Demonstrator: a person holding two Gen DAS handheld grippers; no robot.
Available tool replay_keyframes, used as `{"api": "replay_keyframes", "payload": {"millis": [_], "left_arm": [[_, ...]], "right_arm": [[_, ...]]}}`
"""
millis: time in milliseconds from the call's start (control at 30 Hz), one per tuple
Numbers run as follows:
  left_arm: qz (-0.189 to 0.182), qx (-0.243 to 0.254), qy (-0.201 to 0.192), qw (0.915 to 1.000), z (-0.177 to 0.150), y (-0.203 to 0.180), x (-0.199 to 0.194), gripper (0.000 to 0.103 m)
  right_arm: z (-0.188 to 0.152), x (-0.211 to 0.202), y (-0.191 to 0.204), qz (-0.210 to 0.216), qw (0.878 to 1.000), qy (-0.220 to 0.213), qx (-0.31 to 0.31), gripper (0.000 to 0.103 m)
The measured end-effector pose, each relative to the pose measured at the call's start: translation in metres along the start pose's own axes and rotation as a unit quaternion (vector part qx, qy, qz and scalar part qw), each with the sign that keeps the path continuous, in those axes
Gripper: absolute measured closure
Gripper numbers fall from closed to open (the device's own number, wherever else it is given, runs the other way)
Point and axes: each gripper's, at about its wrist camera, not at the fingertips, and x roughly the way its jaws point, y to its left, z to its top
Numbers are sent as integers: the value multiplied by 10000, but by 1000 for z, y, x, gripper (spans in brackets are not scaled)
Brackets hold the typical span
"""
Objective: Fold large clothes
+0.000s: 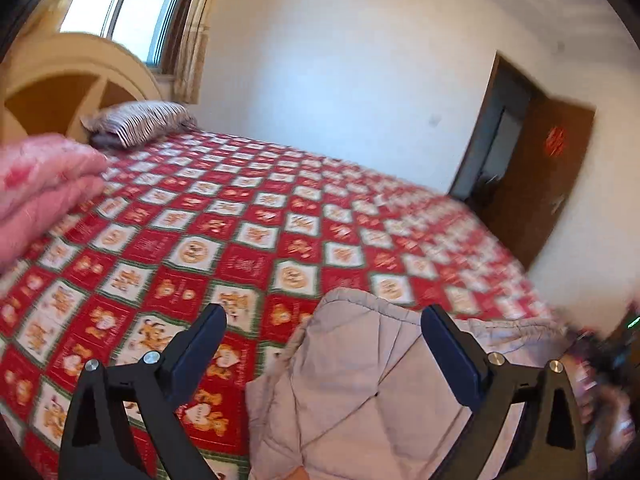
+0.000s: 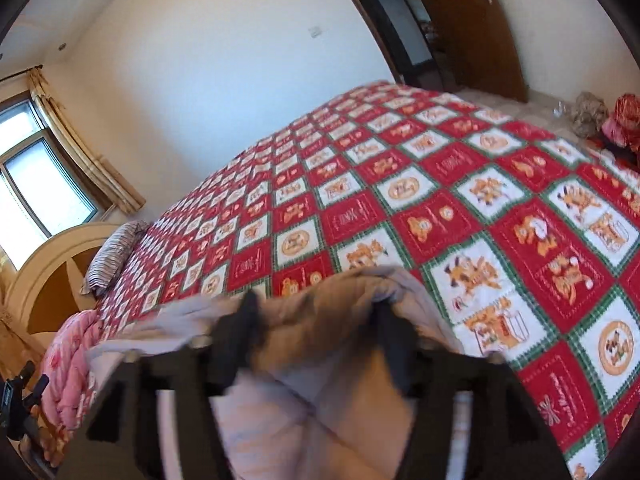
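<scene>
A pale grey quilted garment (image 1: 360,392) lies on the red-and-white checked bedspread (image 1: 240,220) at the near edge of the bed. My left gripper (image 1: 324,340) is open above it, its right finger (image 1: 452,356) over the cloth and its left finger over the bedspread. In the right wrist view the same garment (image 2: 320,380) is bunched between the blurred fingers of my right gripper (image 2: 316,320); the jaws stand apart with cloth between them, and I cannot tell whether they pinch it.
A folded pink quilt (image 1: 44,184) lies at the left of the bed. A striped pillow (image 1: 140,122) sits by the headboard (image 1: 60,80). A brown door (image 1: 532,184) stands open at the right. Red items (image 2: 624,120) lie past the bed's far corner.
</scene>
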Motion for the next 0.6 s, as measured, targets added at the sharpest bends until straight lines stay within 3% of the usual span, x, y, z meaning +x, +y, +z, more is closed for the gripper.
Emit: {"api": "replay_keyframes", "payload": {"millis": [33,100,200,300,333,367,433,500,600], "left_arm": [[171,108,41,9998,-4,-7,5,5],[367,253,95,9990,-18,-24,15,5],[617,604,10,9963,-39,-56,24,5],[884,1006,-79,9910,-52,-87,35,5],[907,1138,-103,9893,-56,-96,42,5],[950,1223,-139,9878,-57,-101,47,5],[1322,1396,-180,9812,-64,-109,63,5],[1390,1457,112,9795,-75,-109,85,5],[1392,1284,644,9798,-97,-96,120,4]], "right_arm": [[1,-1,7,-103,9998,-147,-120,19],[2,-2,17,-320,9982,-401,-318,12],[-10,-10,39,-499,9962,-515,-504,12],[-38,-4,73,-468,9924,-357,-1084,12],[-55,1,93,-455,9870,-214,-1529,13],[-66,7,106,-496,9813,-136,-1856,15],[-84,21,125,-737,9671,-79,-2432,38],[-87,40,120,-906,9658,94,-2429,43],[-92,71,96,-1258,9622,339,-2392,43]]}}
